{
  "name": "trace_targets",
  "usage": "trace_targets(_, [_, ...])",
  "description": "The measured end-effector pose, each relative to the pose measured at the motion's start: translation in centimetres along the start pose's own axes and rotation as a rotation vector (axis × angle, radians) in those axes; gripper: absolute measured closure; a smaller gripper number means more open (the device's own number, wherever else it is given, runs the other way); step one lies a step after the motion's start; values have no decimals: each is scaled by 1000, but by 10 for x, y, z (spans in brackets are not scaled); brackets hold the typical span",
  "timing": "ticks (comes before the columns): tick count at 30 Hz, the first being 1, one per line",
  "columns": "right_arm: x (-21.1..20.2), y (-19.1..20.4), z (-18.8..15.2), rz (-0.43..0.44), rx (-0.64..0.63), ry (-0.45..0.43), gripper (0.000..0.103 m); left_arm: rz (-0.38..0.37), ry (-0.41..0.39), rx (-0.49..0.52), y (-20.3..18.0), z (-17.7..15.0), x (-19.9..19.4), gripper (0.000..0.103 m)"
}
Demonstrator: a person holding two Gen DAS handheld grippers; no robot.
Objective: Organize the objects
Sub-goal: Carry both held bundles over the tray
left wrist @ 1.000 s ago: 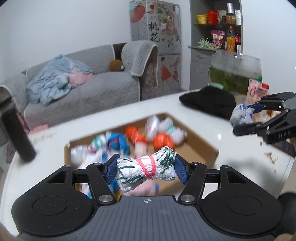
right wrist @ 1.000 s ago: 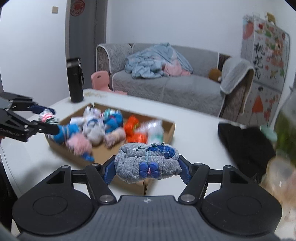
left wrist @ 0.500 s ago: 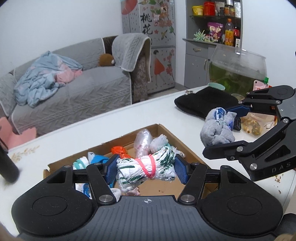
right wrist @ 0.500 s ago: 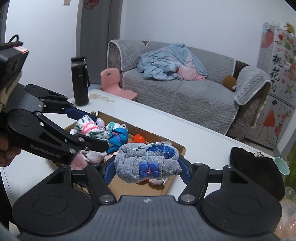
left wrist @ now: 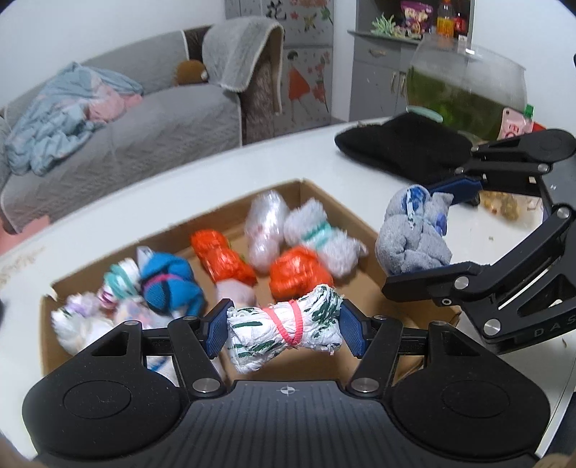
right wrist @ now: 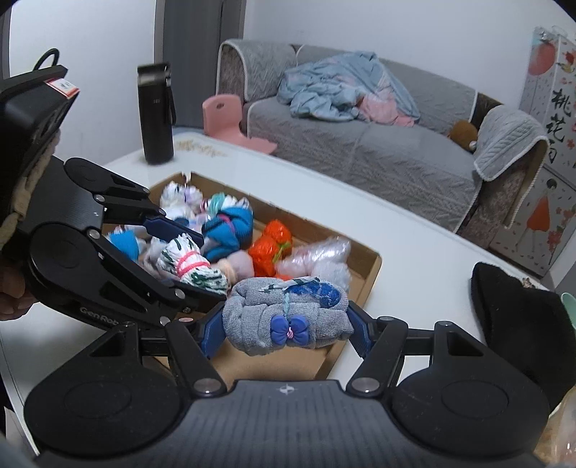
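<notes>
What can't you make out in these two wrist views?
- Cardboard box, left wrist view: near wall hidden behind the left gripper.
- Bundles in the box's far corner: blurred, unidentifiable.
- Shelf items: cut off by the top edge.
- Black cloth, right wrist view: partly cut off.

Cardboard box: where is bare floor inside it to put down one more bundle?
The cardboard box has bare floor along its near side, under the white-green bundle and toward the near right corner. The far and left parts are crowded with an orange bundle, a blue bundle and others.
</notes>
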State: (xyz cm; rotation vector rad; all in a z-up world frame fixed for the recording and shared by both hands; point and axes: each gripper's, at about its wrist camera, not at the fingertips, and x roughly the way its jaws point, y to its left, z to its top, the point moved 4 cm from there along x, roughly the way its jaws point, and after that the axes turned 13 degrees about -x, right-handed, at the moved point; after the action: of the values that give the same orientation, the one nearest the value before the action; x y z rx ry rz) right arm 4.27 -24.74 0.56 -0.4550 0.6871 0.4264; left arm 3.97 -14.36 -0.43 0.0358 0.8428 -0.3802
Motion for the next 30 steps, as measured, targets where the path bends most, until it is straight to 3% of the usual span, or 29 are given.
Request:
trace_targets(14, [37,15,-12,86,-58,100,39,15,114,34,9,-30,29,35])
trace_targets(21, [51,12,-18,112,-65,119,39,64,97,8,17,-23,40,35])
trace_targets(30, [59,10,-19,119,-129,123,38,111,53,-115,25,-20,41,35])
